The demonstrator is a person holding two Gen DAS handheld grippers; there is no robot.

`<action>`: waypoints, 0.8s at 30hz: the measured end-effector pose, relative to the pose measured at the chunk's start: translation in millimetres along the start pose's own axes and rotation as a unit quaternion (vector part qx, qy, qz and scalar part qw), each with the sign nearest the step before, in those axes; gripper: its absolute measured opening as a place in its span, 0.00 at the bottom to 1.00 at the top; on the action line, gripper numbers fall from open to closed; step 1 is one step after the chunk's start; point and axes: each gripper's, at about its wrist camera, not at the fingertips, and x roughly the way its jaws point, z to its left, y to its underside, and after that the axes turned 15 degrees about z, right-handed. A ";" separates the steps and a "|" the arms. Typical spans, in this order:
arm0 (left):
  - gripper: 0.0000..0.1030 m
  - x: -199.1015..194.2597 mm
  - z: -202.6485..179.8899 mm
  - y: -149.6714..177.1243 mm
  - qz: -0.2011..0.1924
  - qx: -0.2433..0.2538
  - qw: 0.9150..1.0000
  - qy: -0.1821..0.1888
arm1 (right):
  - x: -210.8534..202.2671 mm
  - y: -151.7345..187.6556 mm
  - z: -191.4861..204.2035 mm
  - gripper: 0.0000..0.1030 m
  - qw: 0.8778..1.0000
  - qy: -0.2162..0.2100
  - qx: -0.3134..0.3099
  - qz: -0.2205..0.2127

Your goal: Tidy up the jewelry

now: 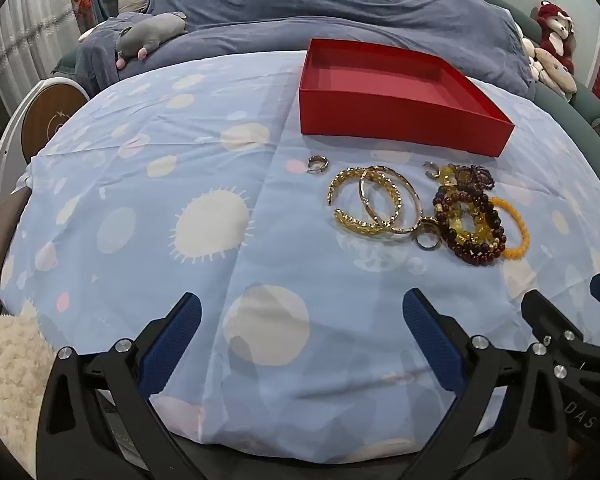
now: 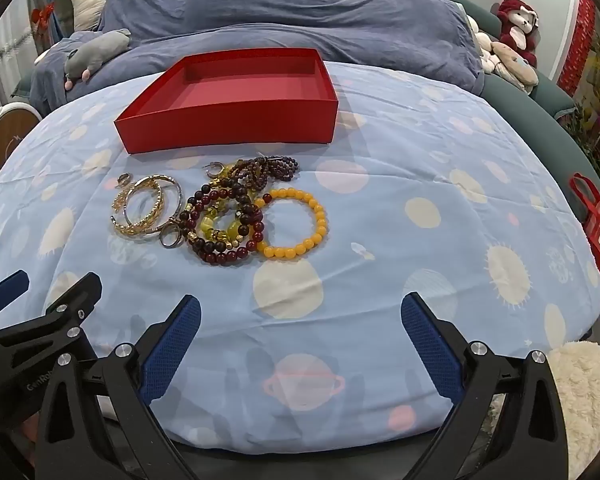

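Red card, the empty box [image 1: 396,92] sits in the upper right of the left wrist view, with the jewelry heap [image 1: 424,210] just below it on the blue sheet [image 1: 160,200]; the left gripper [image 1: 300,340] hangs released, low in frame. In the right wrist view the yellow bead bracelet [image 2: 294,222] lies centre-left, touching the dark beads [image 2: 224,224]; the right gripper [image 2: 300,340] is spread too. Tangled pieces would likely drag neighbours along.
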 end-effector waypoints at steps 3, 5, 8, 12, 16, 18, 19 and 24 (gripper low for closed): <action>0.93 -0.6 0.1 0.2 -0.002 -0.003 1.000 -0.001 | 0.2 -0.1 -0.6 0.94 1.000 -0.002 0.000 0.001; 0.93 2.7 -5.9 2.3 -0.003 -0.002 1.000 -0.001 | 0.0 0.1 -0.2 0.94 1.000 -0.001 -0.001 0.000; 0.94 3.5 -10.4 4.7 -0.003 -0.001 1.000 -0.004 | -0.3 0.7 1.4 0.94 1.000 -0.001 -0.002 0.000; 0.94 3.0 0.3 0.4 0.004 -0.002 1.000 0.001 | 0.2 0.5 0.1 0.94 1.000 -0.005 0.000 0.002; 0.93 5.1 1.0 -0.8 0.005 -0.002 1.000 -0.002 | -0.4 1.3 2.5 0.94 1.000 -0.004 -0.002 0.002; 0.94 5.1 1.1 -0.7 0.005 -0.002 1.000 -0.003 | -0.3 1.5 2.9 0.94 1.000 -0.004 -0.002 0.002; 0.93 5.2 1.6 -0.8 0.005 -0.002 1.000 -0.003 | -0.3 1.4 3.0 0.94 1.000 -0.004 -0.002 0.002; 0.94 5.8 1.3 -0.7 0.005 -0.002 1.000 -0.004 | -1.0 2.2 4.0 0.94 1.000 -0.004 -0.002 0.001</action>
